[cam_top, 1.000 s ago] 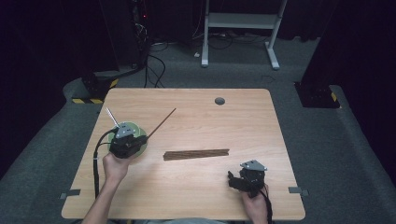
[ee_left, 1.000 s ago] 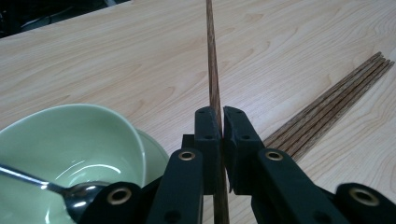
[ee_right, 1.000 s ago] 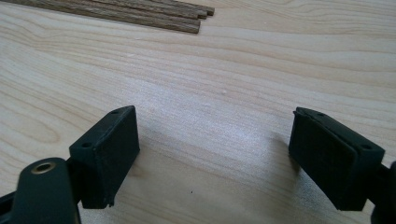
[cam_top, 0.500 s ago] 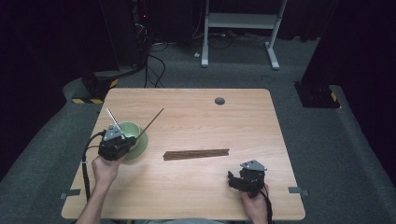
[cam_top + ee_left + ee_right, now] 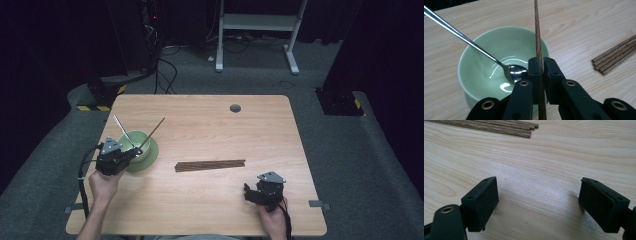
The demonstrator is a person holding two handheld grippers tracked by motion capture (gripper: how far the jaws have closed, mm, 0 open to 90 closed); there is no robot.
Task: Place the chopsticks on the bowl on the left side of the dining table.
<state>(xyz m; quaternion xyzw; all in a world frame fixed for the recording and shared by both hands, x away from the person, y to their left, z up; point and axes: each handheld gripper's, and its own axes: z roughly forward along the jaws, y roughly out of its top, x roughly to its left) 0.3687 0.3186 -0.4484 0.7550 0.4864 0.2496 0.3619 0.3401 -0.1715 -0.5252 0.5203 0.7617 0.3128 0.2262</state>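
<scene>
1. My left gripper (image 5: 539, 65) is clenched on one chopstick (image 5: 538, 37), pads pinching it partway along its length, so a long free end sticks out ahead over the bowl (image 5: 469, 62).
2. In the high view the left gripper (image 5: 131, 154) sits at the bowl's (image 5: 150, 155) near-left edge, the chopstick (image 5: 152, 132) slanting up and away across the rim.
3. Chopstick: thin, stiff wood, very light. The smooth round shaft will likely roll or pivot between flat pads; the grip looks narrow, so I'd keep the squeeze firm and moves slow.
4. Better hold is probably nearer the thick end, with the tip left free to drop into the bowl.
5. Bowl: glazed green ceramic, hard, slippery, chippable. A spoon (image 5: 474, 46) already leans inside it, handle over the far-left rim; knocking it could tip it out.
6. My right gripper (image 5: 539, 205) is released, jaws wide apart with bare table (image 5: 536, 157) between them, near the front right edge (image 5: 257, 192).
7. Remaining chopsticks (image 5: 210, 165) lie bundled flat mid-table, touching each other; picking one means pinching a single stick off the side.
</scene>
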